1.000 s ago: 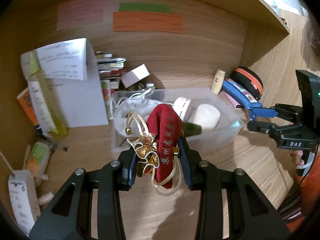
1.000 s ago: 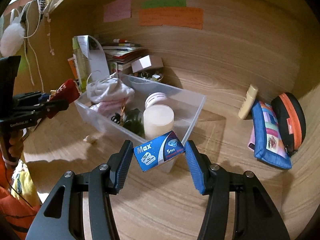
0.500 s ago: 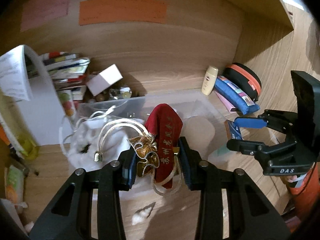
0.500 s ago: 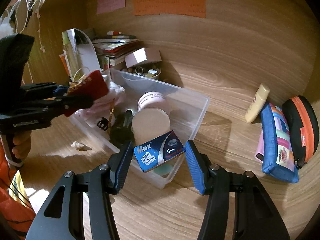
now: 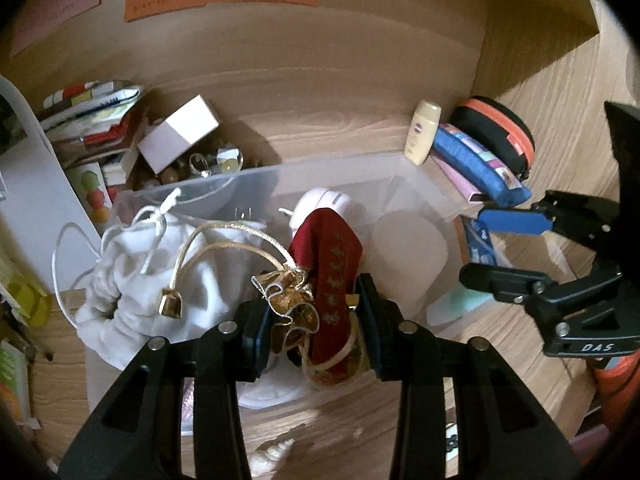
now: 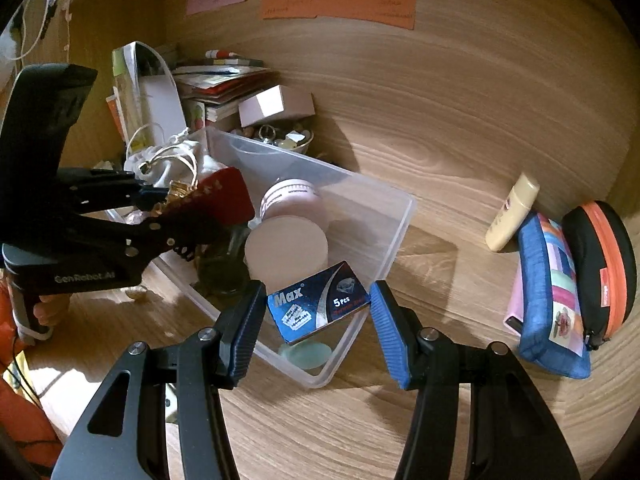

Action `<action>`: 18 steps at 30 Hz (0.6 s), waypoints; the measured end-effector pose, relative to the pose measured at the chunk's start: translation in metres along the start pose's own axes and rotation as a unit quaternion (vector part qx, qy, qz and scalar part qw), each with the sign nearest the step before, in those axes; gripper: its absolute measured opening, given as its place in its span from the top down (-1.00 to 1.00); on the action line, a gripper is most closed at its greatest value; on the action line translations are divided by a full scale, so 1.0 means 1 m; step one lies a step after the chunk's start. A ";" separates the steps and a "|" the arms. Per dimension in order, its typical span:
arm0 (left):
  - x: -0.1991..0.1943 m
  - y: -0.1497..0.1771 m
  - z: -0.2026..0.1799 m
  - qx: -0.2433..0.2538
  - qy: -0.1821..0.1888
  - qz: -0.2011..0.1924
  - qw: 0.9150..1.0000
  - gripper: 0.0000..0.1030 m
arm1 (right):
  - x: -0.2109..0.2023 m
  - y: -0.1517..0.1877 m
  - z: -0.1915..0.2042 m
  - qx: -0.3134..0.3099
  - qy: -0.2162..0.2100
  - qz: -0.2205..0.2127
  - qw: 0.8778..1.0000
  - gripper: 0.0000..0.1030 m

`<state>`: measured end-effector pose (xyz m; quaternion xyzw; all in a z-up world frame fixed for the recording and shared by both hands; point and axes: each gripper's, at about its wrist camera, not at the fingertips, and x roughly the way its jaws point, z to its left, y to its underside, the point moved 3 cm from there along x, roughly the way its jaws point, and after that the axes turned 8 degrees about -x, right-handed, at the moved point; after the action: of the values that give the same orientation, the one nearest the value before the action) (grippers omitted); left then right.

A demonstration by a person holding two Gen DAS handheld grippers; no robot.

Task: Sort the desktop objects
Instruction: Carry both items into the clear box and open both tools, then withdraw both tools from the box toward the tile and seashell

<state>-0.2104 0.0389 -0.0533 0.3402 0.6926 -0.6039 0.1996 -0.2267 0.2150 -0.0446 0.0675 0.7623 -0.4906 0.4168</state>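
- Left gripper (image 5: 316, 320): jaws pinch a red pouch (image 5: 332, 280) with gold cord, held above the clear bin (image 5: 248, 180).
- Right gripper (image 6: 316, 320): jaws pinch a blue blade box (image 6: 316, 306) above the bin's near corner.
- Bin contents: white bag (image 5: 132, 272), pink jar (image 6: 290, 200).
- The bin stands on the table (image 6: 440, 184).

Red gold-trimmed pouch (image 5: 334, 276), blue box (image 6: 318, 308)
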 end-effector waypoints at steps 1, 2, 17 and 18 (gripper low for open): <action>0.001 0.001 0.000 0.000 0.001 0.003 1.000 0.28 | 0.000 0.000 0.000 -0.001 0.001 0.000 1.000 0.02; 0.002 0.001 0.001 -0.001 0.001 0.003 1.000 0.28 | 0.000 -0.001 0.000 -0.001 0.001 0.001 1.000 0.02; -0.010 -0.003 -0.001 0.003 0.012 -0.019 1.000 -0.17 | -0.006 -0.005 0.008 -0.016 0.039 0.000 0.999 -0.33; -0.012 -0.004 -0.002 0.003 0.013 -0.022 1.000 -0.20 | -0.009 -0.006 0.009 -0.017 0.044 -0.005 0.999 -0.34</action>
<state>-0.2047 0.0378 -0.0419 0.3333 0.7009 -0.6054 0.1762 -0.2189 0.2074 -0.0358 0.0784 0.7883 -0.4761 0.3817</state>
